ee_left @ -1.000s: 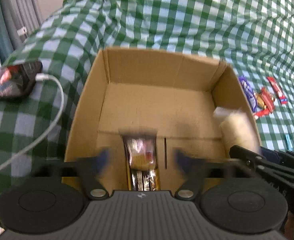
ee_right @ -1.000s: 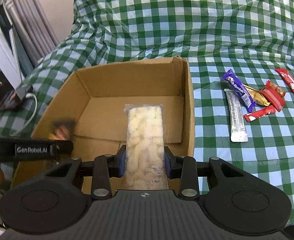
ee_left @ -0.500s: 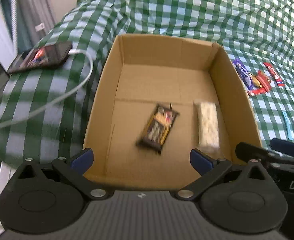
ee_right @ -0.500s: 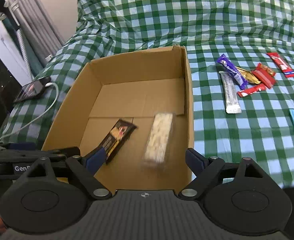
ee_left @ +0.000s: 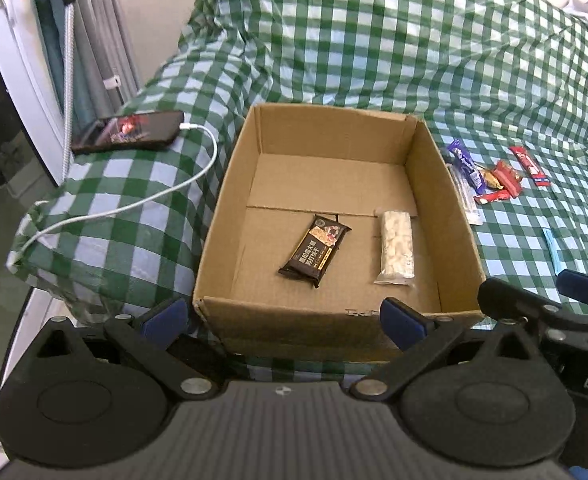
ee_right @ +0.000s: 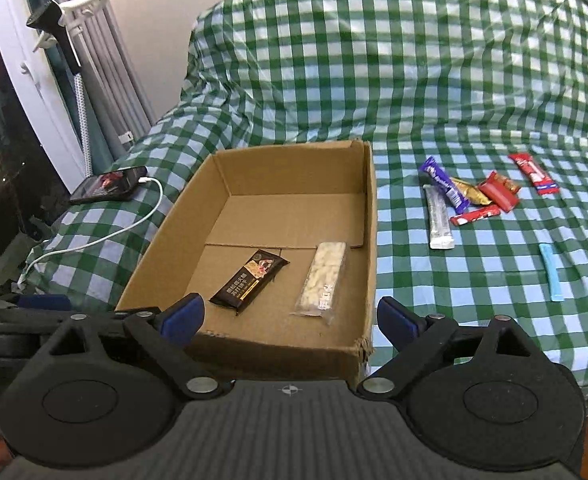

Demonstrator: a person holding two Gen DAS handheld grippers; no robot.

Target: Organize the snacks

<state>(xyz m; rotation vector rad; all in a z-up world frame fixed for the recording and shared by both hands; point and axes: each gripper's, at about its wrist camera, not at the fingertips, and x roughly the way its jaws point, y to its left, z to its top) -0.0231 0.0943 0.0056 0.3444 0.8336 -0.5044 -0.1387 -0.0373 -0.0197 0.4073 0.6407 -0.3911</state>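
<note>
Pale bar point(ee_right: 322, 278) dropped into box point(ee_right: 367, 216) — right gripper point(ee_right: 290, 316) jaws just opened, empty

Small print and cut edges

The dark brown snack bar's point(ee_left: 315, 251) label was too small to read; the black phone's point(ee_right: 108, 185) screen too.

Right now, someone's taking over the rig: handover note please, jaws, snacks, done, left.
Left gripper: jaws open, empty, hanging at the near wall of the box.
Right gripper: jaws just opened wide, nothing between them, also at the box's near edge.
Done: dark bar and pale bar lie flat side by side on the box floor.
Left: the snack cluster on the checked cloth right of the box, plus the blue stick nearer by.
Phone and its cable lie left of the box.
</note>
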